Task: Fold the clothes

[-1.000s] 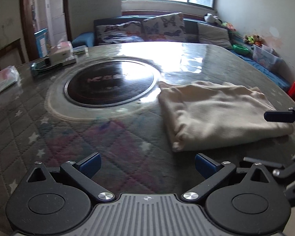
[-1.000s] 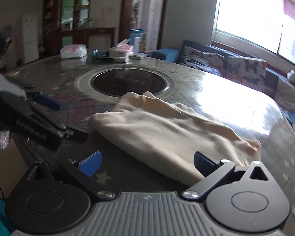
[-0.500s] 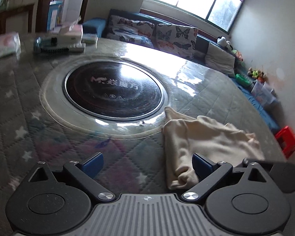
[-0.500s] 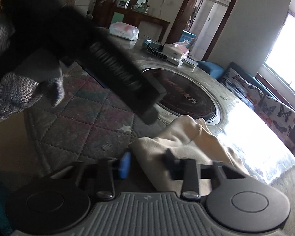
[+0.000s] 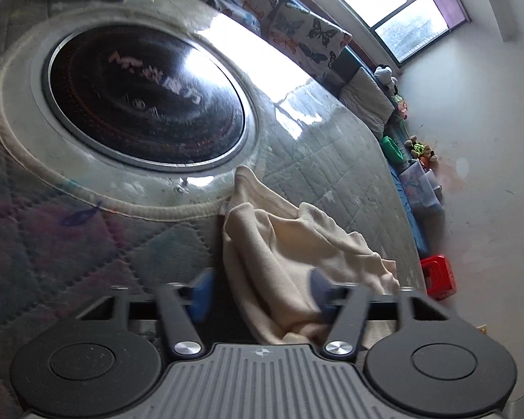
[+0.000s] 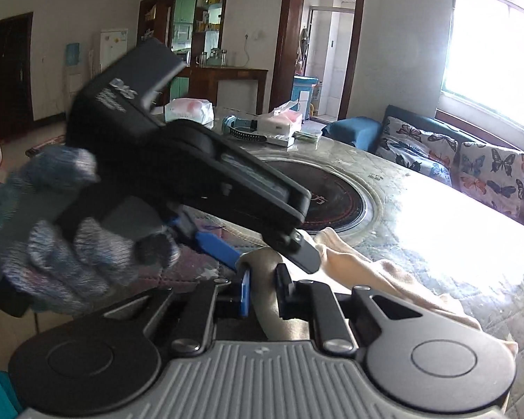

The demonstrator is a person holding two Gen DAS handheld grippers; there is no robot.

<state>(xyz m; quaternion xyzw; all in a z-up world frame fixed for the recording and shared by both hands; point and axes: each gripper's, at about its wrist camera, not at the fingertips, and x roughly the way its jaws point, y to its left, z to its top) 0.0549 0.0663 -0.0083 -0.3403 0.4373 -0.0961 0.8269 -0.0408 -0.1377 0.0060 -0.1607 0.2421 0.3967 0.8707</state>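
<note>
A cream garment (image 5: 290, 255) lies folded on the quilted table, rumpled at its near corner. My left gripper (image 5: 260, 295) is tilted steeply down over that corner, its blue pads on either side of the cloth with a gap still showing, closing in. My right gripper (image 6: 263, 291) is shut on the near edge of the cream garment (image 6: 363, 272). In the right wrist view the left gripper (image 6: 227, 244), held in a grey knit glove (image 6: 63, 241), sits just left of and above my right fingers.
A round black hotplate (image 5: 146, 94) is set into the table's middle. Tissue packs and a white box (image 6: 279, 124) stand at the far edge. A sofa with butterfly cushions (image 6: 454, 153) lies beyond; a red stool (image 5: 436, 277) stands on the floor.
Both grippers have dropped onto the garment's near corner. The right one closed on the cloth. The left one tilted down and narrowed around it. The cloth has bunched up.
</note>
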